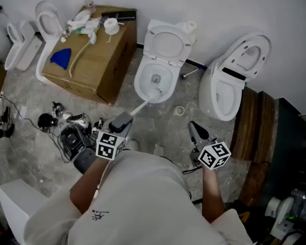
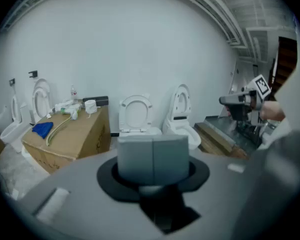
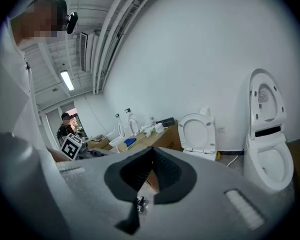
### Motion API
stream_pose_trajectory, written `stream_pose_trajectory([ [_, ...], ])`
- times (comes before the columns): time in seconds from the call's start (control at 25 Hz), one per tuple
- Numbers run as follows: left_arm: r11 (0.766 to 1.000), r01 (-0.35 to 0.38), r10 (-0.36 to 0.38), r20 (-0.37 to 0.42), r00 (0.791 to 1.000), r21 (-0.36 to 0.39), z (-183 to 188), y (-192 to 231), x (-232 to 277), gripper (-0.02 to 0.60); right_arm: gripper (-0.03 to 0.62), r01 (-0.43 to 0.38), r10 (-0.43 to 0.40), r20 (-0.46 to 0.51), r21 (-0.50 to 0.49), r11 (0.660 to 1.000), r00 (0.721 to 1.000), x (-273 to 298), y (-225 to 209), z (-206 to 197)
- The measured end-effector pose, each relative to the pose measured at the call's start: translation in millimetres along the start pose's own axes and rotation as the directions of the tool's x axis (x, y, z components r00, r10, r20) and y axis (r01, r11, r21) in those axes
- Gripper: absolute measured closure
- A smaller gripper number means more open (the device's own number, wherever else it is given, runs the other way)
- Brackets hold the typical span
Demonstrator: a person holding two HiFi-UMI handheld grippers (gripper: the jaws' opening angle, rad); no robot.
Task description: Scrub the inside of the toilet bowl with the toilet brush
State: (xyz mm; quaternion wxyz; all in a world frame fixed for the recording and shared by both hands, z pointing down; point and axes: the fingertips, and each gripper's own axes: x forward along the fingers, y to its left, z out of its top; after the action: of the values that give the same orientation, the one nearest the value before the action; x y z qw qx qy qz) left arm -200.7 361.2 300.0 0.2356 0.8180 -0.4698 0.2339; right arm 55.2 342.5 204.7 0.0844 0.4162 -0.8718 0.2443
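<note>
In the head view a white toilet [image 1: 141, 84] stands open, its lid up against the wall. A white toilet brush [image 1: 144, 104] slants from my left gripper [image 1: 123, 121] into the bowl, its head low against the near inner wall. The left gripper is shut on the brush handle; in the left gripper view its grey pads [image 2: 135, 156] meet with the same toilet [image 2: 135, 115] beyond them. My right gripper [image 1: 194, 128] hangs to the right of the bowl, shut and empty. In the right gripper view its jaws [image 3: 151, 155] touch at the tip, and the toilet [image 3: 197, 134] stands ahead.
A second white toilet [image 1: 227, 88] stands to the right, and more toilets [image 1: 45, 27] line the left wall. A cardboard box [image 1: 99, 68] with fittings on top sits left of the bowl. Cables and gear [image 1: 66, 131] lie on the floor; wooden planks [image 1: 250, 131] lie at the right.
</note>
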Motion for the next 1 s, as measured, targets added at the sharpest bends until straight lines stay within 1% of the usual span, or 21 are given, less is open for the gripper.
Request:
stream_pose_trajectory([
  [0.16,1.0,-0.011,0.011,0.011,1.0,-0.011,-2,13,-3,0.431,0.594,-0.007,0.007,-0.001,-0.018,1.0,1.0,11,5,2],
  [0.32,1.0,0.006,-0.005,0.019,1.0,-0.011,-1,21,-2,0.431,0.594,0.005,-0.005,0.0,-0.024,1.0,1.0,15,8,4],
  [0.76,0.999,0.036,-0.036,0.01,0.999,0.019,-7,45,-11,0.431,0.594,0.048,-0.05,0.038,0.046,0.998,0.998,21,26,-1],
  [1.0,0.998,0.051,-0.052,0.018,0.999,0.035,-10,59,-17,0.431,0.594,0.065,-0.067,0.045,0.046,0.997,0.997,28,38,-2],
])
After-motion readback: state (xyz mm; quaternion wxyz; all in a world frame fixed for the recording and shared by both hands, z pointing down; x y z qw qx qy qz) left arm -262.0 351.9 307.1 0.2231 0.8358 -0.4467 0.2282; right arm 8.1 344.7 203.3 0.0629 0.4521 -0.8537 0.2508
